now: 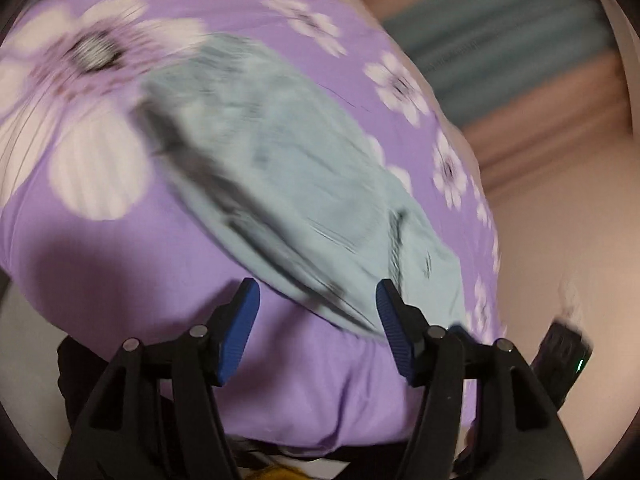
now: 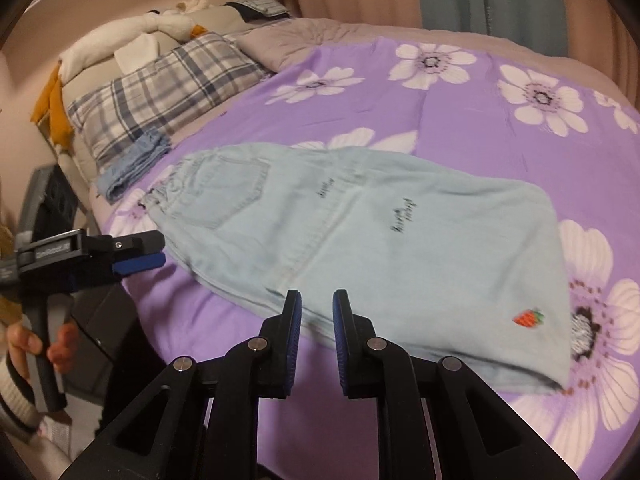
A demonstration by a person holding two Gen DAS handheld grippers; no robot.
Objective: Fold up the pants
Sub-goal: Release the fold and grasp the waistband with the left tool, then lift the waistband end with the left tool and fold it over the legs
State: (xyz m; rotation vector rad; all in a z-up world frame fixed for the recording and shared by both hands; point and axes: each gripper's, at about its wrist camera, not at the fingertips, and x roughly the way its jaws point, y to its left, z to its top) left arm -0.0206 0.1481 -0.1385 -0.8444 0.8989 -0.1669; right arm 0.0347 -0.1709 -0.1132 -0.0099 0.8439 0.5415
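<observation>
Pants (image 2: 352, 240) of pale blue denim lie flat on the purple flowered bedsheet (image 2: 480, 128), folded lengthwise, with the waistband and back pocket toward the pillows and a small red strawberry patch (image 2: 528, 317) near the hem corner closest to us. In the left wrist view the same pants (image 1: 280, 184) appear as a blurred strip running diagonally across the sheet (image 1: 120, 260). We hold the right gripper (image 2: 317, 308) just above the near edge of the pants, its blue pads a narrow gap apart and gripping nothing. Our left gripper (image 1: 318, 296) hovers over the sheet's edge with jaws spread wide, empty. Beyond the waistband sit a folded blue garment (image 2: 132, 168) and a plaid pillow (image 2: 160, 88).
</observation>
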